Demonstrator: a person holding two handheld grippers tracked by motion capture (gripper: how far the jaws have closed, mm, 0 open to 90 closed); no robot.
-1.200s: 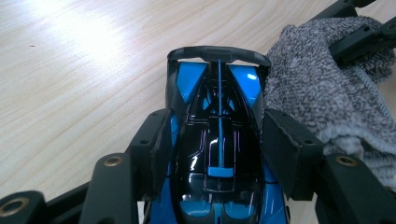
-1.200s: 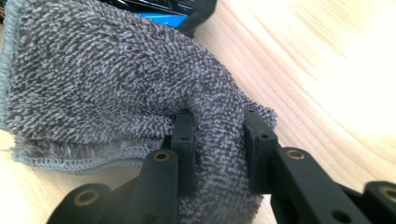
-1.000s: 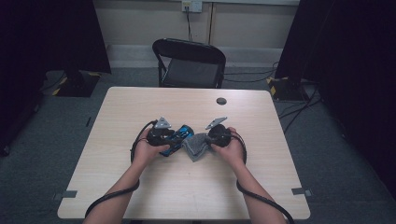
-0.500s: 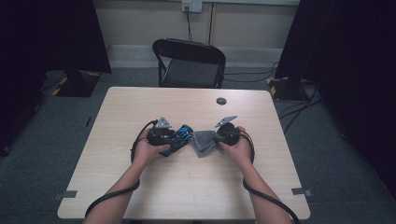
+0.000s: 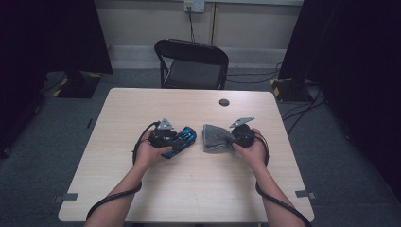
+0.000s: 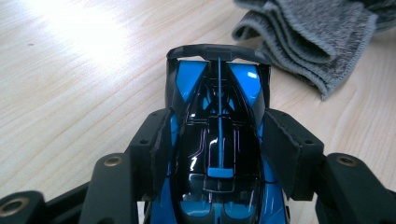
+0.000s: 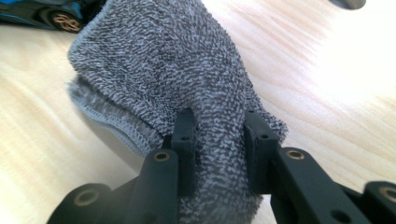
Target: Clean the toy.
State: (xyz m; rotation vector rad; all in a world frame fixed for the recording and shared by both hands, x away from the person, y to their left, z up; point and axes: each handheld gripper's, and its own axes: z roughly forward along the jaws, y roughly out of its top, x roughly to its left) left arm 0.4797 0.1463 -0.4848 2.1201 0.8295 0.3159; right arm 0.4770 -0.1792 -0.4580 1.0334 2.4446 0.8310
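Observation:
A blue and black toy car (image 6: 218, 121) sits between the pads of my left gripper (image 6: 217, 140), which is shut on its sides. In the high view the toy car (image 5: 182, 139) lies left of the table's middle with the left gripper (image 5: 174, 139) behind it. My right gripper (image 7: 218, 140) is shut on a bunched grey cloth (image 7: 168, 65). In the high view that grey cloth (image 5: 215, 137) rests on the table a short gap to the right of the car, with the right gripper (image 5: 231, 138) at its right edge. The cloth (image 6: 308, 42) also lies beyond the car's nose in the left gripper view.
The wooden table (image 5: 189, 189) has free room at the front and far left. A small dark round disc (image 5: 224, 102) lies near the back edge. A black folding chair (image 5: 191, 64) stands behind the table. Cables trail from both grippers along the forearms.
My right gripper has pulled the grey cloth to the right, away from the toy car, opening a gap between them. The left gripper and car have stayed put.

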